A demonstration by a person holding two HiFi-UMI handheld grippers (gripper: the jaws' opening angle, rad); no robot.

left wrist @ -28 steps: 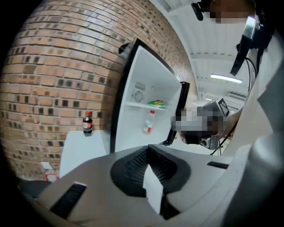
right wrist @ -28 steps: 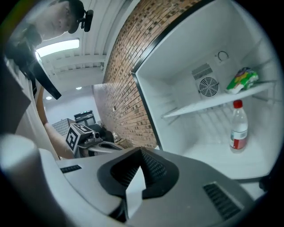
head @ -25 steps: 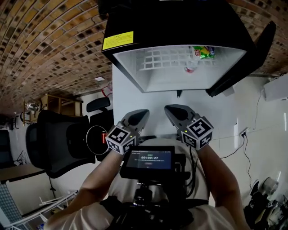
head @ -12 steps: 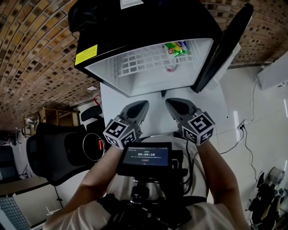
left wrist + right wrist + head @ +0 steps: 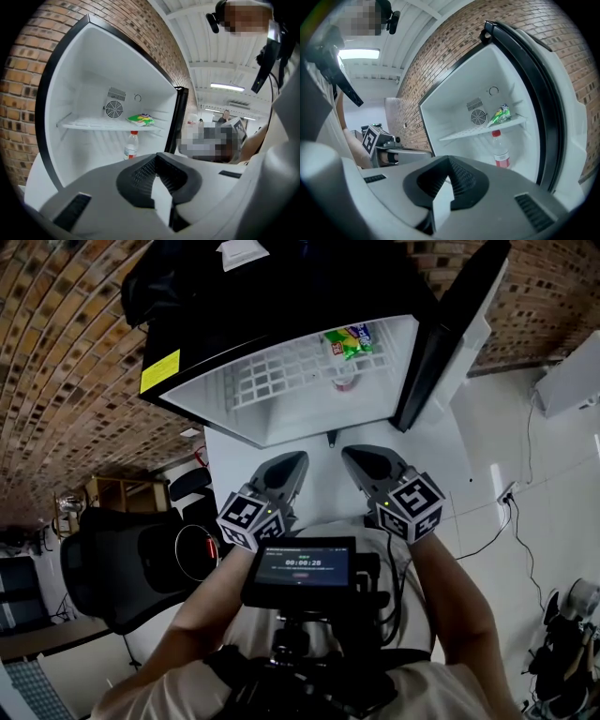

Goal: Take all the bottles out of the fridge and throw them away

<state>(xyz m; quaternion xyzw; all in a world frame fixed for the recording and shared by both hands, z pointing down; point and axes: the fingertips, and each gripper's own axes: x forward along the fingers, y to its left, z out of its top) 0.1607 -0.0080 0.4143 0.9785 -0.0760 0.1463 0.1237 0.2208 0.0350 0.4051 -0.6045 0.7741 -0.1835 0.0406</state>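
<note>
Bottle (image 5: 131, 146) beyond forward-pointing, closed left claw (image 5: 296, 461)

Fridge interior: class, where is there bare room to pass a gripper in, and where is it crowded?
Bare: the wire shelf left of the green snack packet, and the space under it left of the bottle. Crowded: the right side, where the packet lies roughly above the bottle.

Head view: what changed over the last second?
The open fridge has shifted left and up in the frame, which looks like the view swinging rather than the fridge moving. Nothing was taken or let go. Unchanged: the left gripper and right gripper are side by side, both shut and empty. The bottle stands below the shelf, with the green snack packet on it.
</note>
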